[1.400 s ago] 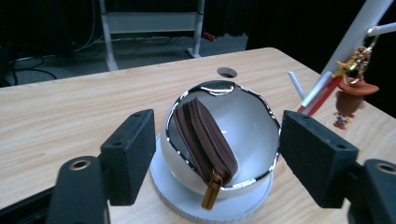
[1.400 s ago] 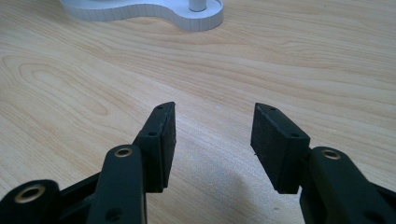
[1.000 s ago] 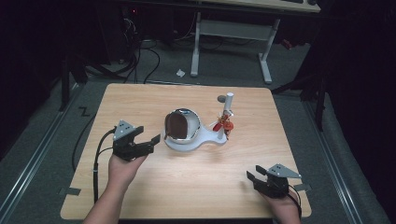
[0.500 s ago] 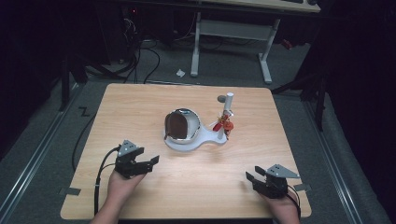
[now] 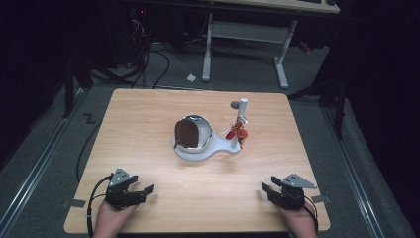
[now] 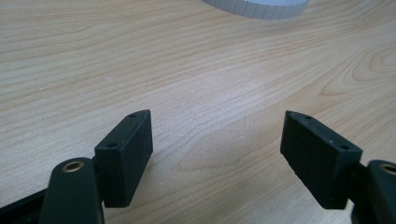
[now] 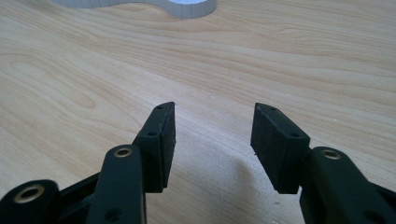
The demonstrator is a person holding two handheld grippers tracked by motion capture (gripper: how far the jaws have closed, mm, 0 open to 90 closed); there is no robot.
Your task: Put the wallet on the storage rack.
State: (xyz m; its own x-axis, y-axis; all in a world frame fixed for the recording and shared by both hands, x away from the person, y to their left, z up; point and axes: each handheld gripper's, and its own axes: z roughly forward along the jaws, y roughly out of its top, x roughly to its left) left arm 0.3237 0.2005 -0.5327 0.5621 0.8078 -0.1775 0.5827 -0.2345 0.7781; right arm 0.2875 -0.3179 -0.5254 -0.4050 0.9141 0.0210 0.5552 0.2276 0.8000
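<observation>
High view: table (image 5: pixel 148 124) brightly lit from above, surroundings near black from 9 through 3 o'clock; frame soft, slightly grainy. Chrome bowl (image 5: pixel 194 133) carries glare on its rim. Gripper views: evenly lit wood, sharp grain mid-frame, foreground jaws mildly blurred, soft shadows at 6 o'clock.

- Wooden table (image 5: pixel 148 119): light grain top with rounded corners, standing on grey carpet (image 5: pixel 44 163).
- White-legged desk frame (image 5: pixel 247 34): behind the table, well apart from it.
- Black cables (image 5: pixel 148 62): loose on the floor at the rear left.
- Crumpled white scrap (image 5: pixel 191 77): on the floor, near the frame's left leg.
- Tape strips (image 5: pixel 73 203): on the carpet beside the table's near corners.
</observation>
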